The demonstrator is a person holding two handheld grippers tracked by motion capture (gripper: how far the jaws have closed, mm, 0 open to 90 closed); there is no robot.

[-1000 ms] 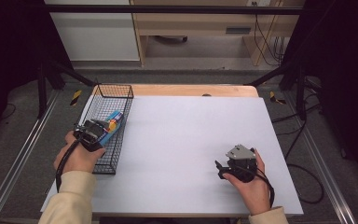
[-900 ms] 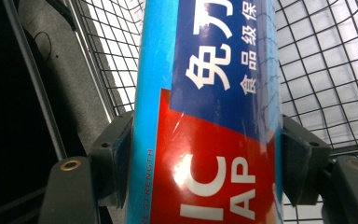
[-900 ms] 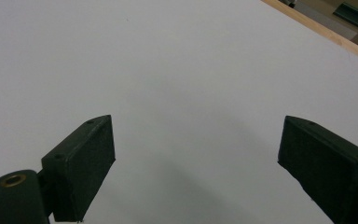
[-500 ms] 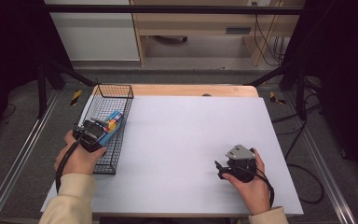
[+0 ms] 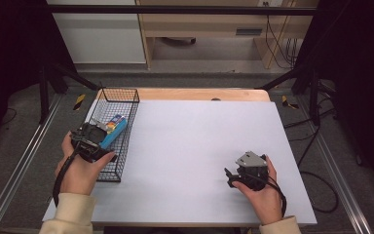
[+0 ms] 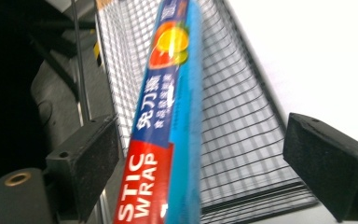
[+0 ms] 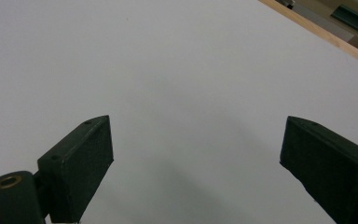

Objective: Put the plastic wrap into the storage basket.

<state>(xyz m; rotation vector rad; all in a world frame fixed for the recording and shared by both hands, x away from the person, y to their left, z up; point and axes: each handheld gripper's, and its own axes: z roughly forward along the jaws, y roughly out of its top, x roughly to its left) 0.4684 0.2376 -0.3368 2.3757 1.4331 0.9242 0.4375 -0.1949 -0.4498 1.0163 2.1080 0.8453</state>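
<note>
A blue box of plastic wrap (image 5: 113,127) with a red end lies in the black wire basket (image 5: 119,90) at the table's left edge. My left gripper (image 5: 100,136) hangs over the basket's near half. In the left gripper view the box (image 6: 168,116) runs up between the pads of the left gripper (image 6: 200,126). Those jaws have just been opening: the box sits close by the left pad (image 6: 86,163) and the right pad stands well clear. My right gripper (image 5: 231,176) rests low over the white tabletop at the front right. The right gripper (image 7: 193,123) has just opened a little further, with nothing between its pads.
The white tabletop (image 5: 195,141) stretches between the two hands, with a wooden strip (image 5: 199,94) along its far edge. Metal rails (image 5: 19,170) run down both sides of the table. Cables (image 5: 321,185) lie on the floor to the right.
The left gripper has shifted slightly left and back over the basket. The right hand has stayed where it was.
</note>
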